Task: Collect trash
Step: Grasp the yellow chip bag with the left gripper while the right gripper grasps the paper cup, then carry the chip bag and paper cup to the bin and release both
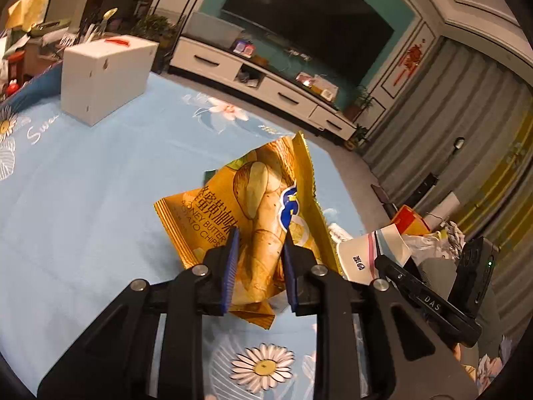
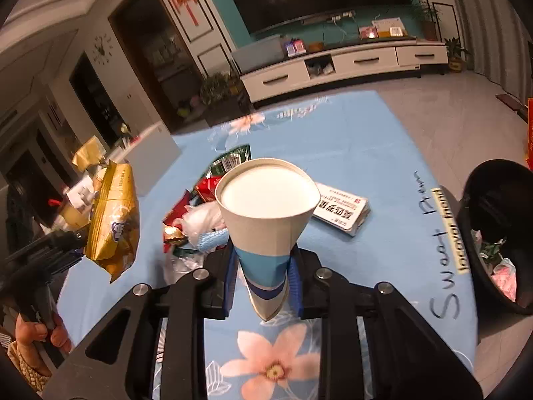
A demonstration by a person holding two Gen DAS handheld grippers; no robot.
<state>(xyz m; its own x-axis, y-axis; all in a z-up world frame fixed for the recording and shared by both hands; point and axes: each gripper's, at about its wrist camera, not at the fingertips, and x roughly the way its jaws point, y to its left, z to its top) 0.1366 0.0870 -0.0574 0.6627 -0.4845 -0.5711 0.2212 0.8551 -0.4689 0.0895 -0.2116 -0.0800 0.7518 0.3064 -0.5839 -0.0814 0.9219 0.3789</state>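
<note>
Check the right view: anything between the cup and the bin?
Nothing visible. The right gripper holds the cup; only bare tablecloth separates it from the bin at the table's right edge.

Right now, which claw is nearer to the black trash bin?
Right. The right claw, shut on the paper cup, has the black trash bin just to its right; the left claw, holding the chip bag, is farther left.

Living room under warm ceiling light
Teal wall (image 2: 336, 30) at 12 o'clock; white TV cabinet (image 2: 333, 63) below; grey curtains (image 1: 449, 140) at 3.
</note>
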